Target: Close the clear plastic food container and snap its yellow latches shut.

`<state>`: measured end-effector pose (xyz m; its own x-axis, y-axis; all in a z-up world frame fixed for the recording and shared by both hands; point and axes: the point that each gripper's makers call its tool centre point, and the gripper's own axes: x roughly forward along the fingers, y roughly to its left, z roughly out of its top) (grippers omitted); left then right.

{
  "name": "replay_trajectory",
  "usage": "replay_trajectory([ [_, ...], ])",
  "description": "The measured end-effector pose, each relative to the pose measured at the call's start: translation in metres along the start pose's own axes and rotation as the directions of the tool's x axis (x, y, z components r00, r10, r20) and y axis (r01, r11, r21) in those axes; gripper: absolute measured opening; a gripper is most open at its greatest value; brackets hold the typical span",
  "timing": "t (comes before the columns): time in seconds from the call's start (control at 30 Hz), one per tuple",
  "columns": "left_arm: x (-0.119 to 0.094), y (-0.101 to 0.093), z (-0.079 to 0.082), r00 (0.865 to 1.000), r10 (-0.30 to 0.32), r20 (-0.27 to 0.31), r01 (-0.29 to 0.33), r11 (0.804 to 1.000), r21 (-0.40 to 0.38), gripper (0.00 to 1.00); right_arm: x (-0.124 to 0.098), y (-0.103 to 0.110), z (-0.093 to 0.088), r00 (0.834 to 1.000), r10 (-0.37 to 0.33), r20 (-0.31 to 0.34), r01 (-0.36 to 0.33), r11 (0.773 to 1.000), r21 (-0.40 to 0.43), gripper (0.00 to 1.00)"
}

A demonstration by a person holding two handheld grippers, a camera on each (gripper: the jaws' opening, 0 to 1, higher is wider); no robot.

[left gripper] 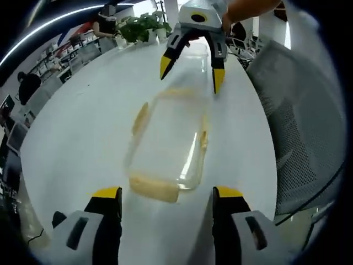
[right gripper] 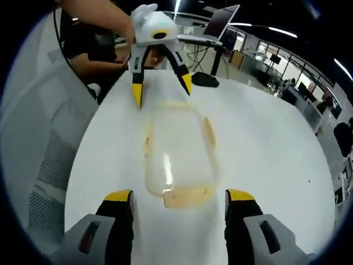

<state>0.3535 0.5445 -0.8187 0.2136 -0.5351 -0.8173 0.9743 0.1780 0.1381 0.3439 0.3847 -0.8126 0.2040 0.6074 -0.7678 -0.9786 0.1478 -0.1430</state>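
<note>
The clear plastic food container (left gripper: 168, 143) lies lengthwise on the white table (left gripper: 83, 138) between my two grippers. Its yellow latches (left gripper: 140, 118) run along the sides and both ends. I cannot tell whether they are snapped down. My left gripper (left gripper: 168, 194) stands open at the container's near end, one jaw on each side of the end latch (left gripper: 154, 187). My right gripper (left gripper: 191, 74) hangs open over the far end. In the right gripper view the container (right gripper: 179, 149) lies between my open right gripper (right gripper: 179, 196) and the open left gripper (right gripper: 161, 87).
A grey mesh chair (left gripper: 298, 110) stands close along one side of the table. A potted plant (left gripper: 143, 25) sits at one table end and a laptop (right gripper: 220, 22) beyond the other. People sit at desks further off.
</note>
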Motion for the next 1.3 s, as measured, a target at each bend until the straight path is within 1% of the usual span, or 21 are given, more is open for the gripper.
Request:
replay_trajectory([
  [0.1,0.002,0.003,-0.002,1.0,-0.005,-0.012,0.005,1.0,0.007,0.65,0.006,-0.001,-0.006,0.999,0.021,-0.034,-0.021,1.0,0.001,0.67],
  [0.17,0.004,0.006,-0.004,1.0,-0.012,-0.022,0.012,1.0,0.018,0.65,0.007,-0.002,-0.006,0.999,0.024,-0.036,-0.024,1.0,-0.01,0.67],
  [0.23,0.004,0.008,-0.002,1.0,-0.016,-0.021,0.016,0.999,0.028,0.65,0.008,-0.002,-0.006,0.999,0.037,-0.034,-0.037,0.999,-0.001,0.67],
  [0.37,0.008,0.013,-0.004,0.999,-0.037,-0.038,0.039,0.998,0.039,0.61,0.014,-0.003,-0.012,0.996,0.067,-0.063,-0.067,0.998,0.003,0.66],
  [0.47,0.012,0.017,-0.007,0.997,-0.058,-0.053,0.061,0.997,0.049,0.6,0.016,-0.004,-0.014,0.994,0.087,-0.065,-0.086,0.996,0.025,0.66],
  [0.57,0.013,0.018,-0.005,0.996,-0.071,-0.056,0.074,0.995,0.062,0.59,0.017,-0.007,-0.014,0.993,0.092,-0.078,-0.091,0.996,0.014,0.66],
  [0.73,0.016,0.021,-0.003,0.993,-0.1,-0.06,0.103,0.993,0.061,0.59,0.02,-0.006,-0.015,0.989,0.126,-0.083,-0.124,0.992,0.027,0.65],
  [0.9,0.018,0.019,-0.003,0.988,-0.138,-0.067,0.143,0.987,0.067,0.58,0.021,-0.006,-0.017,0.984,0.153,-0.09,-0.149,0.988,0.045,0.63],
  [1.07,0.019,0.018,-0.002,0.984,-0.165,-0.069,0.17,0.983,0.071,0.56,0.021,-0.008,-0.016,0.984,0.156,-0.081,-0.153,0.988,0.035,0.61],
  [1.1,0.02,0.018,-0.001,0.984,-0.166,-0.061,0.171,0.982,0.076,0.56,0.02,-0.007,-0.016,0.983,0.164,-0.082,-0.163,0.986,0.024,0.61],
  [1.2,0.02,0.017,-0.001,0.981,-0.183,-0.063,0.187,0.98,0.061,0.54,0.02,-0.008,-0.016,0.983,0.165,-0.084,-0.164,0.986,0.021,0.6],
  [1.3,0.02,0.016,0.0,0.98,-0.189,-0.061,0.194,0.978,0.078,0.52,0.02,-0.008,-0.017,0.983,0.166,-0.084,-0.165,0.986,0.019,0.59],
])
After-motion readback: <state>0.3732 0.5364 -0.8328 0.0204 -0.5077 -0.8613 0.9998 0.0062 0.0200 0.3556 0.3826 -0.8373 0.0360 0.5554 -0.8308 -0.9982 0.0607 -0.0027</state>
